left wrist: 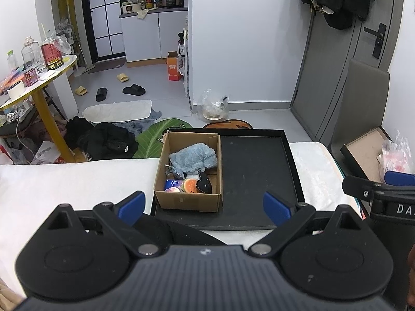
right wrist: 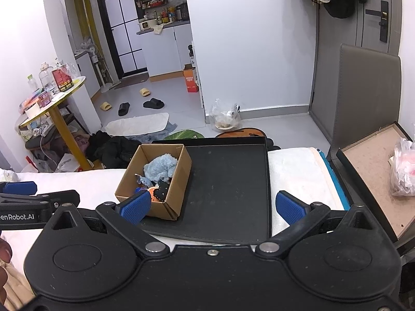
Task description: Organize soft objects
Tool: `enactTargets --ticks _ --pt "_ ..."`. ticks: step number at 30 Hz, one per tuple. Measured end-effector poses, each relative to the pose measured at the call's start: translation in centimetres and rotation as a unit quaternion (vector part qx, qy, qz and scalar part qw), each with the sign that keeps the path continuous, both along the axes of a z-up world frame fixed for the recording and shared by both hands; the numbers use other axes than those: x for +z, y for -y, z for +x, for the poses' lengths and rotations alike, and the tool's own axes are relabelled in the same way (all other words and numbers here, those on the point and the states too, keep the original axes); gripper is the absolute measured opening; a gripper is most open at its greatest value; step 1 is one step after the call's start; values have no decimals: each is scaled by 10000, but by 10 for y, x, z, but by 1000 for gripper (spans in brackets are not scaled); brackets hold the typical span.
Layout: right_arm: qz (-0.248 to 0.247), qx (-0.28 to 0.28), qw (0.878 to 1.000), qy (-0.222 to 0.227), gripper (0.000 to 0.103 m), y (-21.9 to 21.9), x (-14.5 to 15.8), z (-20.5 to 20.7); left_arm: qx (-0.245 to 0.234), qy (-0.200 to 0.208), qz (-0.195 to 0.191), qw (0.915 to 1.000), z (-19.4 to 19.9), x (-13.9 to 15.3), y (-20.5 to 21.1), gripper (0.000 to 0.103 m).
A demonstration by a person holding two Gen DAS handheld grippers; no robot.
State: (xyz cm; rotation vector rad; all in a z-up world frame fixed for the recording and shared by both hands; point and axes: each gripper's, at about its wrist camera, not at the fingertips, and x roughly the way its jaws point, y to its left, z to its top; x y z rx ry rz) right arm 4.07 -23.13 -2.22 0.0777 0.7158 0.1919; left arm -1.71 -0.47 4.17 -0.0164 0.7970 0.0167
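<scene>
A cardboard box [left wrist: 188, 199] stands in the left part of a black tray [left wrist: 256, 171] on a white bed. In the box lie a fluffy light-blue plush [left wrist: 194, 158], a black spotted soft toy [left wrist: 204, 182], an orange round toy [left wrist: 190, 185] and a blue packet [left wrist: 172, 184]. The box [right wrist: 170, 197], the tray [right wrist: 230, 181] and the plush [right wrist: 160, 168] also show in the right wrist view. My left gripper [left wrist: 203, 206] is open and empty, held short of the box. My right gripper [right wrist: 212, 206] is open and empty, near the tray's front edge.
The white bed [left wrist: 64, 181] spreads left and right of the tray. A framed board [right wrist: 373, 171] with a plastic bag [right wrist: 404, 168] stands at the right. Beyond lie dark clothes [left wrist: 103, 137], slippers, mats and a round yellow table [left wrist: 33, 77].
</scene>
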Motion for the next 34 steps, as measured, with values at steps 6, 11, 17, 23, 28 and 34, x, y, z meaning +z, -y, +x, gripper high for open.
enactTargets --ticks 6,11,17,23,28,34 --pt "-19 -8 10000 0 103 0 -1 0 6 -5 0 10000 0 0 0 97" --pt "-28 -28 10000 -7 103 0 -2 0 16 -19 -4 10000 -1 -2 0 97" --pt "-27 -26 10000 -10 103 0 -2 0 13 -29 -10 10000 -1 -3 1 97" --pt "-51 -26 10000 -27 103 1 -4 -1 -5 -28 -5 10000 0 -4 2 97" --pt "-58 -25 10000 -31 103 1 -4 0 -9 -18 25 10000 0 -5 4 97" --pt "-69 -24 10000 -65 103 0 -5 0 -103 -14 4 9999 0 -4 6 97"
